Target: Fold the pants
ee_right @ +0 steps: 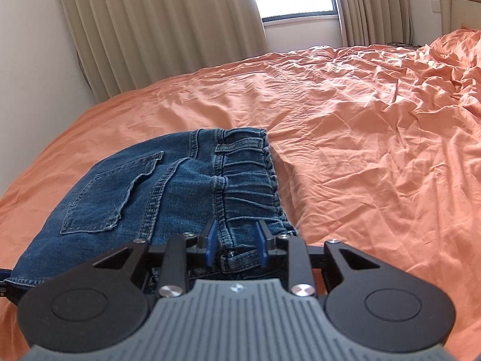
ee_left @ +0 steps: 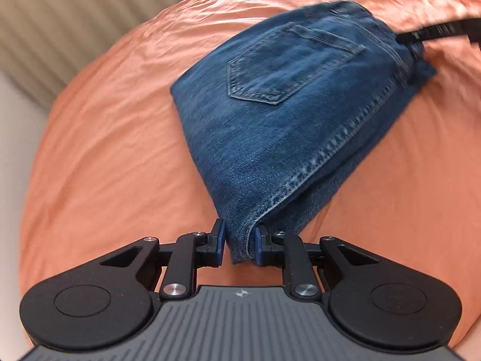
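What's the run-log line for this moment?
stage: jeans folded on orange bed sheet | left gripper: shut on folded corner | right gripper: astride waistband, grip unclear

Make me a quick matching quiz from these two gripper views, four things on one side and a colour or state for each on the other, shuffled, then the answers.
Things:
1. jeans
2. bedsheet
3. curtains
4. left gripper

States:
A. beige, hanging beside the window
B. orange and wrinkled
C. blue denim, folded, back pocket up
D. clamped on a folded denim edge

Pairs: 1-C, 2-B, 3-A, 4-D
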{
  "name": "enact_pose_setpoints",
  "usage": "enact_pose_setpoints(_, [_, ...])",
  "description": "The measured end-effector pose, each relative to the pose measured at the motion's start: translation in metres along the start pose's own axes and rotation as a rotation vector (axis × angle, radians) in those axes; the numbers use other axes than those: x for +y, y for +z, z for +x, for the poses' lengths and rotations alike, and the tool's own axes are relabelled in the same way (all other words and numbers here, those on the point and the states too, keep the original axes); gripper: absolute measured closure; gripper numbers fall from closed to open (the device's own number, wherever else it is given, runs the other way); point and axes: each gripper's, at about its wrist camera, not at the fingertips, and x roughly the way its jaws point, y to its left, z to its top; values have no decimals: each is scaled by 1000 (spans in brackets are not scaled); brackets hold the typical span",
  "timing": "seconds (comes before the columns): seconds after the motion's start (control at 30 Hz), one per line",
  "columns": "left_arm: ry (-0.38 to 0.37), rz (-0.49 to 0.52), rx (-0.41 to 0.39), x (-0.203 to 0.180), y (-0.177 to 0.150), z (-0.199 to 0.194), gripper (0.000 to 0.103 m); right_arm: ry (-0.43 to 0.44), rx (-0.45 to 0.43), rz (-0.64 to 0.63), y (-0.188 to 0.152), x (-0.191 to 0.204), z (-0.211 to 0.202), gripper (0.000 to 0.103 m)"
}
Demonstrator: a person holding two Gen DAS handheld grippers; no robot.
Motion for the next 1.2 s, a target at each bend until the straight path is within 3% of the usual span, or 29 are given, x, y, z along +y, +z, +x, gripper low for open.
enact_pose_setpoints(0.17, [-22, 33, 81, -3, -8, 24, 84, -3, 55, -23, -4, 2, 5, 80])
enact_pose_setpoints(0.37, [-81, -125, 112, 2, -24, 53, 84, -1, 101, -28, -12, -4, 19, 81])
enact_pose_setpoints(0.53, [-143, -187, 151, 14, -23, 46, 79, -13, 94, -47, -12, -2, 21, 81])
enact_pose_setpoints(0.63, [-207, -245, 192, 25, -30, 39, 77, 10, 82, 17, -10, -8, 8, 79])
enact_pose_setpoints(0.73, [-267, -301, 162, 37, -43, 28, 68, 45, 71, 109, -7, -18, -10, 75])
enact_pose_setpoints(0.83, [-330, -392, 109, 53, -50, 11, 62, 36, 35, 195, -6, -31, -28, 61])
enact_pose_setpoints(0.93, [-398, -516, -9, 73, -53, -5, 37, 52, 38, 355, -7, -51, -34, 44])
enact_pose_setpoints(0.97, [-418, -563, -50, 80, -53, -7, 34, 70, 50, 406, -8, -58, -34, 38])
enact_pose_setpoints(1.2, [-546, -940, -207, 120, -40, 35, 34, 203, 129, 591, -14, -78, -8, 36])
